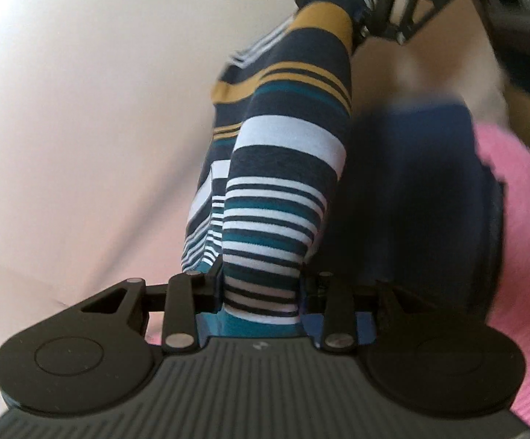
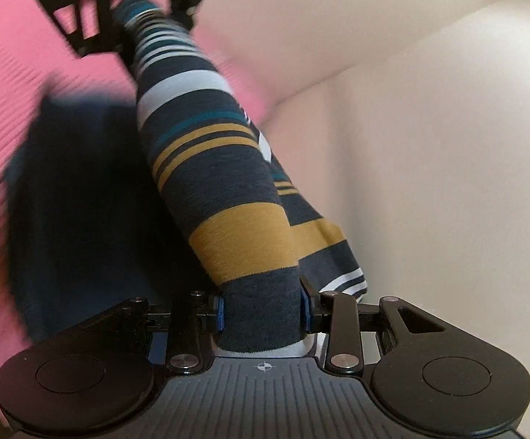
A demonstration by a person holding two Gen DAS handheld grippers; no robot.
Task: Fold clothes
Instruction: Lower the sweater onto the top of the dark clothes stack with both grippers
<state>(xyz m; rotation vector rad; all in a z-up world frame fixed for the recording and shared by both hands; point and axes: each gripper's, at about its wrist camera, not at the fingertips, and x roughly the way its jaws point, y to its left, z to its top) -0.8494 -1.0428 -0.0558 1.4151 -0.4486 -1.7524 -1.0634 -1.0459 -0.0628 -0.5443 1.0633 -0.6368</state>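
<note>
Clamping opposite ends of one striped knit garment (image 1: pixel 286 153), the left gripper (image 1: pixel 261 292) and right gripper (image 2: pixel 263 314) hold it stretched between them above a pink ribbed cloth (image 2: pixel 5 84). Judged light, soft and limp; edge holds prevent sagging.

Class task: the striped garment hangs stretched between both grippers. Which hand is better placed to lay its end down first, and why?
Neither clearly. The left gripper and right gripper each clamp one end of the striped garment taut between them. Marginally left: pink cloth lies nearest it.
</note>
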